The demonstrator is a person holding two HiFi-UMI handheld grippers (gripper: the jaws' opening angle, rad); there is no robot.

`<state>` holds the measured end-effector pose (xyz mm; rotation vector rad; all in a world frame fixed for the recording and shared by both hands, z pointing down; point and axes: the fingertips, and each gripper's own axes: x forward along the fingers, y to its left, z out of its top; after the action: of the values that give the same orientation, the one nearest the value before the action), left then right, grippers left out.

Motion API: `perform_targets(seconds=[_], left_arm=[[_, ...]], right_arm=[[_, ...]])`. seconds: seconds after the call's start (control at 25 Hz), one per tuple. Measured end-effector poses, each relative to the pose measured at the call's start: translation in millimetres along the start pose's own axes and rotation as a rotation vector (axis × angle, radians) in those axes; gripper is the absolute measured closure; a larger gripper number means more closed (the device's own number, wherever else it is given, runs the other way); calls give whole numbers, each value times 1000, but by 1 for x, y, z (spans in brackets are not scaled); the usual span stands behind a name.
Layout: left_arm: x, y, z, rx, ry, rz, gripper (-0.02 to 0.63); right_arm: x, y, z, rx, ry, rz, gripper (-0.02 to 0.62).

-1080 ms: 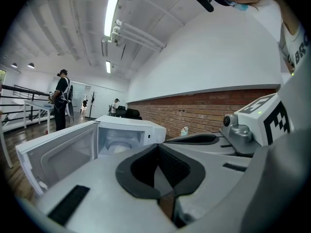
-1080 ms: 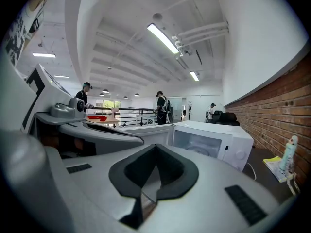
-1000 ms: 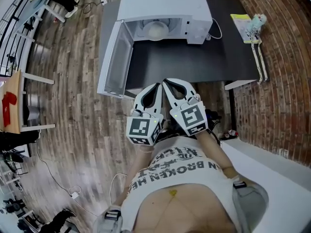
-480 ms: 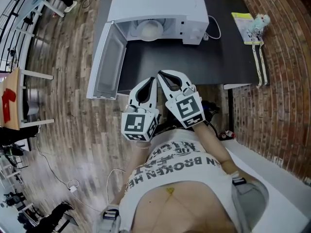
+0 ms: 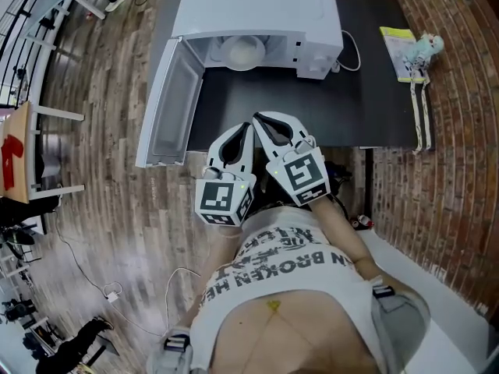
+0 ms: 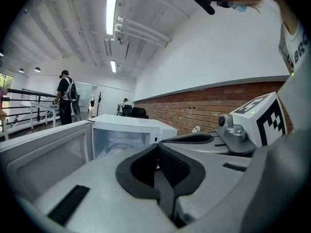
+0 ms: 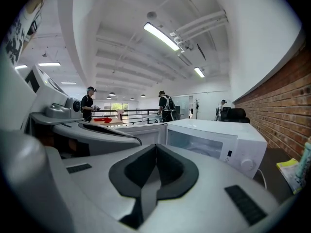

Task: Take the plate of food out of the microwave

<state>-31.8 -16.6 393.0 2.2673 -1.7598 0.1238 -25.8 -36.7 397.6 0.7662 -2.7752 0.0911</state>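
Note:
A white microwave [image 5: 257, 10] stands at the far side of a black table [image 5: 273, 100], its door [image 5: 168, 104] swung open to the left. Inside sits a pale plate of food [image 5: 243, 51]; it also shows faintly in the left gripper view as a plate [image 6: 116, 147]. My left gripper [image 5: 248, 128] and right gripper [image 5: 257, 118] are held side by side close to the body, near the table's front edge, well short of the microwave. Both are shut with nothing between the jaws. The microwave [image 7: 218, 140] appears ahead in the right gripper view.
A yellow leaflet and a small figure [image 5: 412, 47] lie at the table's right end. A brick wall [image 5: 460, 131] runs along the right. A wooden table with a red thing [image 5: 15, 158] stands far left. Cables [image 5: 117, 287] trail over the wooden floor. People stand in the background.
The view has shifted slightly, so the microwave and table sit a bit higher and wider in the head view. Both grippers stay shut and together near the body.

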Motion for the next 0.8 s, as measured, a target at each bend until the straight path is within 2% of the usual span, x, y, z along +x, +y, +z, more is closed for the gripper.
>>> perform_targets(seconds=[0.32, 0.52, 0.8], left_arm=[[29, 20, 9, 3, 13, -102, 598], [44, 46, 26, 30, 4, -158, 598], [54, 97, 36, 7, -8, -194, 598]], right_arm=[[25, -20, 5, 25, 14, -84, 586], [51, -34, 20, 36, 0, -150, 586], [98, -31, 33, 30, 7, -195, 586]])
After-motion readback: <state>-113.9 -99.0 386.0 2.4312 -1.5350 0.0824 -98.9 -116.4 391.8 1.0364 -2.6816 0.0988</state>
